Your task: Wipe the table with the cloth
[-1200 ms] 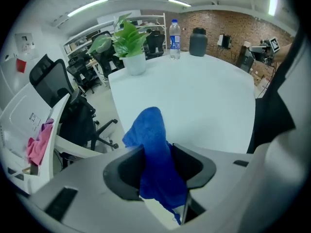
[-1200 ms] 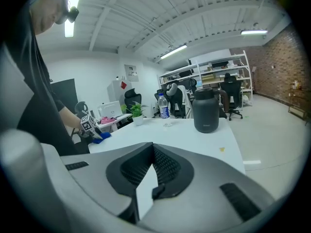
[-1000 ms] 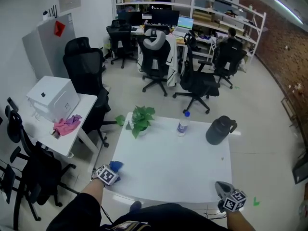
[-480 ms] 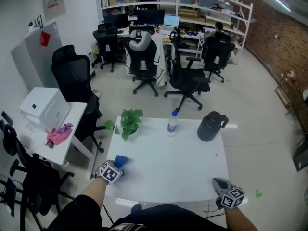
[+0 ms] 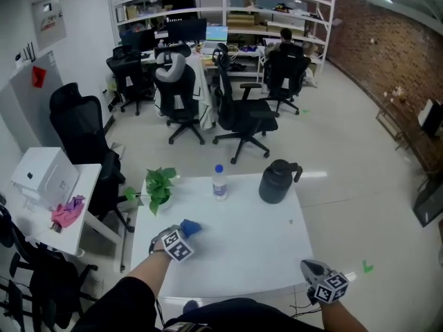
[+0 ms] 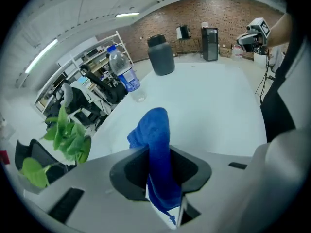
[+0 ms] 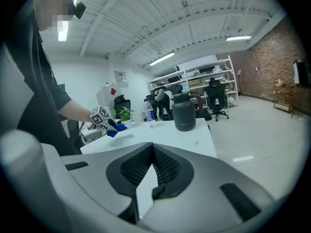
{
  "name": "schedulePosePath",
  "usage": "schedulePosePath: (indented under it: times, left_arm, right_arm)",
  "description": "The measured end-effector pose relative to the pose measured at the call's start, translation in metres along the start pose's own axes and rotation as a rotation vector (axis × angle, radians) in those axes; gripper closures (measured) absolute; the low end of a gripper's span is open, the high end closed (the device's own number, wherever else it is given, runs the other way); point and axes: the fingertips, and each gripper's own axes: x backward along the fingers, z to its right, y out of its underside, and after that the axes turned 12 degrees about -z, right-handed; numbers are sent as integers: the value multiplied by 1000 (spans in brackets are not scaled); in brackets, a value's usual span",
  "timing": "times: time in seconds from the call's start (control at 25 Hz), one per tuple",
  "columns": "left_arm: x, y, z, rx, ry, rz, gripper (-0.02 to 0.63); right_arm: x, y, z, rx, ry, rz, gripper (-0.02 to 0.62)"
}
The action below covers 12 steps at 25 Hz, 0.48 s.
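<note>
A blue cloth (image 6: pixel 156 140) hangs bunched between the jaws of my left gripper (image 6: pixel 158 155), which is shut on it. In the head view the left gripper (image 5: pixel 185 232) holds the cloth (image 5: pixel 192 227) over the left part of the white table (image 5: pixel 242 251). The right gripper view shows the cloth (image 7: pixel 116 128) a little above the tabletop (image 7: pixel 160 132). My right gripper (image 5: pixel 309 265) hovers off the table's front right corner. Its jaws (image 7: pixel 152 149) meet at the tips with nothing between them.
At the table's far side stand a potted plant (image 5: pixel 158 187), a clear water bottle (image 5: pixel 219 182) and a dark jug (image 5: pixel 275 182). A side table (image 5: pixel 83 216) at the left carries a white box (image 5: pixel 40 175) and a pink rag (image 5: pixel 66 211). Office chairs (image 5: pixel 242 120) stand beyond.
My left gripper has carried the blue cloth from the table's left edge further in over the tabletop. The right gripper has stayed by the front right corner.
</note>
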Motion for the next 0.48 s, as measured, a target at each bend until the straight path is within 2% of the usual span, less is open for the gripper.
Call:
schedulePosePath:
  times: [0.32, 0.48]
  left_arm:
    - [-23, -119, 44, -236, -11, 14, 507]
    - [-40, -174, 74, -397, -43, 17, 508]
  right_arm:
    - [35, 15, 38, -42, 72, 24, 583]
    - [50, 23, 48, -54, 91, 38, 583]
